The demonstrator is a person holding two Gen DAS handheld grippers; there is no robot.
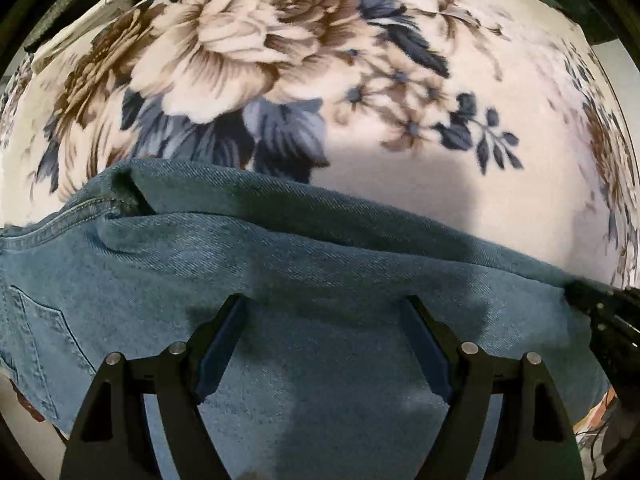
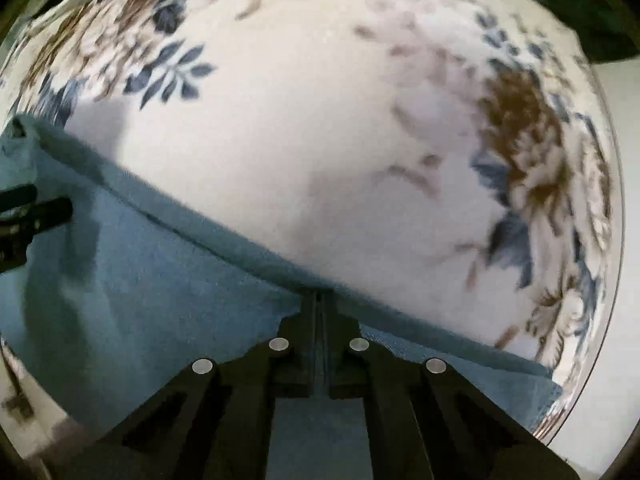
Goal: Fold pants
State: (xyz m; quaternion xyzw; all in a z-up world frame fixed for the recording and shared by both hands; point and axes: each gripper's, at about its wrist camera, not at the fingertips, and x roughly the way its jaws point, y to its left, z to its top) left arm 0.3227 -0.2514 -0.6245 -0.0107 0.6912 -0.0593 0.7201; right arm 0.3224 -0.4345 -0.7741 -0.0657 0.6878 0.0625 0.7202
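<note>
The left gripper [image 1: 324, 312] points down at the pants [image 1: 312, 280], its jaws spread wide with bare denim between them; the blue pads [image 1: 218, 350] pinch nothing, and whether the tips touch the cloth cannot be told. The denim fills the lower half of the left wrist view, with a stitched seam [image 1: 60, 216] at the left edge and a back pocket [image 1: 36, 344] in the lower left. Its far edge runs from centre left down to the right edge, where the dark tip of the right gripper [image 1: 600, 308] sits on the cloth.

In the right wrist view, the right gripper [image 2: 322, 300] has its jaws fully together, right at the far edge of the pants [image 2: 160, 280]. Whether denim is pinched between them cannot be told. The left gripper [image 2: 36, 212] shows as a dark shape over the denim at the left edge of the frame.

Beyond the pants, in both views, lies a pale blanket [image 1: 420, 184] printed with brown flowers and blue leaves. The right wrist view is blurred.
</note>
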